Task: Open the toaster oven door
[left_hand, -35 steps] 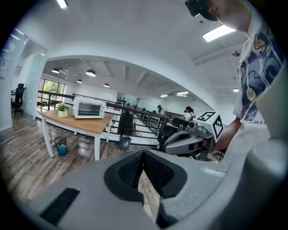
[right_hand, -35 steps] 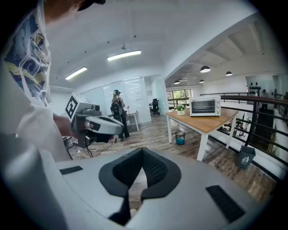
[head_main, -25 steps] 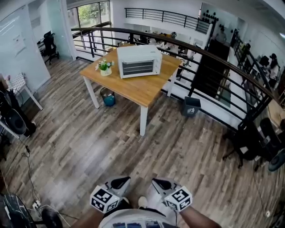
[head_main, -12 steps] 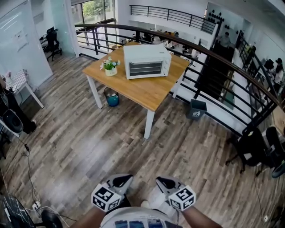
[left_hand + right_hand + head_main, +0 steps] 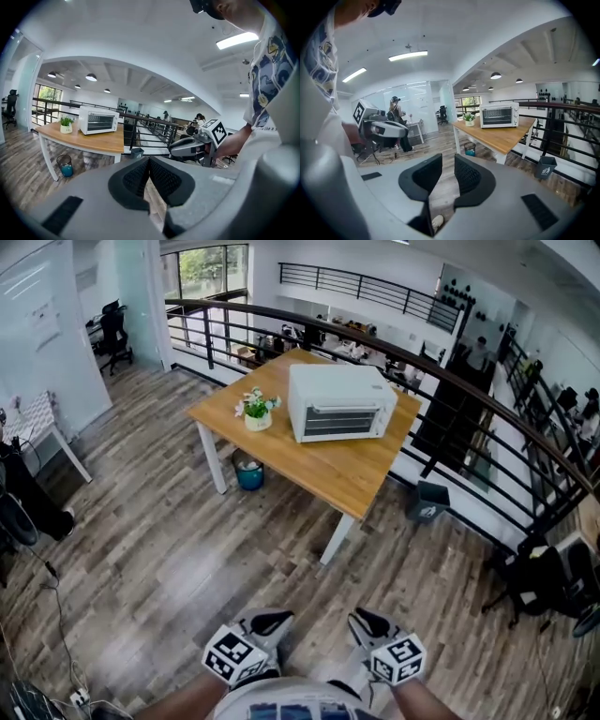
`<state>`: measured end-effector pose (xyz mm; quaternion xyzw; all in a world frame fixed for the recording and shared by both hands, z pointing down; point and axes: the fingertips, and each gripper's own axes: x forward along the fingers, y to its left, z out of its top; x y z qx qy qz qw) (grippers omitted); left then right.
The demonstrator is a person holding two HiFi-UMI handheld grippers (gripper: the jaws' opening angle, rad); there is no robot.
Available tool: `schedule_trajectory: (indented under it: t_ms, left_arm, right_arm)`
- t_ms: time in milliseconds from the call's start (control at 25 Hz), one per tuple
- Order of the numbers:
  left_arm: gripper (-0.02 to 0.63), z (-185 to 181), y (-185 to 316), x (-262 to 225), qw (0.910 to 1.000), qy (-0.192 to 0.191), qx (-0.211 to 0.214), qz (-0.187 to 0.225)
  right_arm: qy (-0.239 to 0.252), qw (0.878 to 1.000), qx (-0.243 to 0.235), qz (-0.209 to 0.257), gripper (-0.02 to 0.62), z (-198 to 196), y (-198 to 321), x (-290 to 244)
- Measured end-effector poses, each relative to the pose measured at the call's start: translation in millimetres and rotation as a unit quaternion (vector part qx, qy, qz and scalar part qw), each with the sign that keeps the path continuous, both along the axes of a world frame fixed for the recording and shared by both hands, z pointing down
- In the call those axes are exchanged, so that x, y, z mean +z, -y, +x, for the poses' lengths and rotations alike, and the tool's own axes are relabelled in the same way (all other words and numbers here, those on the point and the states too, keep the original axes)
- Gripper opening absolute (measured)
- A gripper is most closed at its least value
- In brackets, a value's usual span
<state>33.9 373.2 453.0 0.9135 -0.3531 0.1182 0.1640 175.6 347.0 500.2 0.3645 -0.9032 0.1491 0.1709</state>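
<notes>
The white toaster oven (image 5: 340, 402) stands on a wooden table (image 5: 323, 460) far ahead, its glass door closed and facing me. It also shows small in the left gripper view as the toaster oven (image 5: 98, 120) and in the right gripper view as the toaster oven (image 5: 499, 115). Both grippers hang low by my body, well short of the table. The left gripper (image 5: 272, 621) is shut and empty, its pads (image 5: 159, 176) meeting at the tips. The right gripper (image 5: 366, 622) has its jaws opening, with a narrow gap and nothing between them.
A small potted plant (image 5: 255, 410) sits on the table left of the oven. A teal bin (image 5: 249, 472) stands under the table and a grey bin (image 5: 427, 502) beside the black railing (image 5: 487, 399) behind it. Wood floor (image 5: 187, 549) lies between me and the table.
The table and oven have grown larger and drifted right and lower in the head view as I move towards them. Both grippers stay low by my body.
</notes>
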Motion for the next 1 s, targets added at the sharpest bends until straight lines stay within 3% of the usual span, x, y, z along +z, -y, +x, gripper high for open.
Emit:
schedule_trajectory:
  t_ms: [320,680,1000]
  left_arm:
    - [0.003,-89,48,6,0.9999,-0.010,-0.008,-0.002]
    - [0.003,-119,110,10,0.9997,-0.022,-0.012,-0.007]
    - [0.003,-147,190,10,0.9991,-0.008,-0.041,-0.011]
  right_arm:
    - [-0.022,0.999,0.038,0.007,0.141,-59,70,-6]
    - [-0.043,0.997,0.069,-0.002,0.169,-68,157,-1]
    - [-0.024,0.997,0.076,0.005,0.172,-87,283,-2]
